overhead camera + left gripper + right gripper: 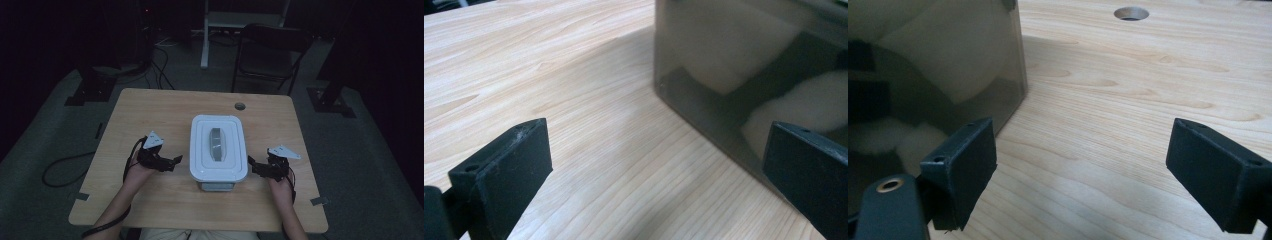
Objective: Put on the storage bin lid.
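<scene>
while both grippers flank it, the white-lidded storage box (218, 152) sits at the centre of the high view, slightly toward the lower edge of the wooden table (150, 110). the left gripper (170, 162) hangs released at the box's left, jaws spread wide, grasping nothing; in the left gripper view the box's smoky translucent wall (734, 75) fills the upper right, one jaw close beside it. the right gripper (254, 165) is likewise released and empty at the box's right, its jaws wide apart. judging from this, an uneven squeeze could skew the box or slide it on the smooth wood, and a jaw catching under the lid rim might pop the lid loose. open tabletop lies left, right and above the box; the cable hole (240, 106) sits toward the upper middle, well apart. the near table edge is closest.
</scene>
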`<state>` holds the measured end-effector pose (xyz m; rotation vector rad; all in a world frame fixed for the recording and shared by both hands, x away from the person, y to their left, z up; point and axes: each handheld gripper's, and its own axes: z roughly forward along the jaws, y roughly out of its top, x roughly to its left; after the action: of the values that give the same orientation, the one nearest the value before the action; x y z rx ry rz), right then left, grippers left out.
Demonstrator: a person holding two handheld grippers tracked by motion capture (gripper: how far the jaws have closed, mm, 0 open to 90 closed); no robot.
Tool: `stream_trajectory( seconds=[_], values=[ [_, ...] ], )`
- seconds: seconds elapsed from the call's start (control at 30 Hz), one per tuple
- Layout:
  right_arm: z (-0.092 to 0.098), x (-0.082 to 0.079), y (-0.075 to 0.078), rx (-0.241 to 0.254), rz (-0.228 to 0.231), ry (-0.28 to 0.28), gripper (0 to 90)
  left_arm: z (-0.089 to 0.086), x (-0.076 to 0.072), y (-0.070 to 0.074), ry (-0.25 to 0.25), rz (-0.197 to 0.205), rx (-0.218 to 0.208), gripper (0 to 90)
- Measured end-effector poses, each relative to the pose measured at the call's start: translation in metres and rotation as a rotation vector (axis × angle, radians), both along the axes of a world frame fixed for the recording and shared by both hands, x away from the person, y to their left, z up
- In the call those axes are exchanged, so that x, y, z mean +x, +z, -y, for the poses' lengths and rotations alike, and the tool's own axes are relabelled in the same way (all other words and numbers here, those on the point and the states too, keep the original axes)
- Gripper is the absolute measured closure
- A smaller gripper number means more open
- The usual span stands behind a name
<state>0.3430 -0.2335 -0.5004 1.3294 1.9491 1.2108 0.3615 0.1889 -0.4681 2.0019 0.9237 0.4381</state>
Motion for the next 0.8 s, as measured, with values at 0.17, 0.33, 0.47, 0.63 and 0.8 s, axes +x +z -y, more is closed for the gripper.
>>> stream_trajectory(
  seconds=[0.17, 0.33, 0.47, 0.63, 0.8],
  values=[
    [0.005, -0.002, 0.000, -0.006, -0.010, -0.023, 12.6, -0.012, -0.003, -0.001, 0.025, -0.004, 0.011, 0.5],
    [0.010, -0.005, -0.001, -0.017, -0.010, -0.045, 12.6, -0.022, -0.006, -0.004, 0.044, -0.012, 0.009, 0.5],
    [0.014, -0.008, -0.002, -0.030, -0.014, -0.061, 12.6, -0.032, -0.008, -0.008, 0.061, -0.025, 0.017, 0.5],
    [0.027, -0.014, -0.004, -0.027, -0.021, -0.090, 12.6, -0.042, -0.009, -0.013, 0.087, -0.038, 0.016, 0.5],
    [0.039, -0.019, -0.004, -0.023, -0.026, -0.115, 12.6, -0.050, -0.012, -0.016, 0.103, -0.043, 0.026, 0.5]
  ],
)
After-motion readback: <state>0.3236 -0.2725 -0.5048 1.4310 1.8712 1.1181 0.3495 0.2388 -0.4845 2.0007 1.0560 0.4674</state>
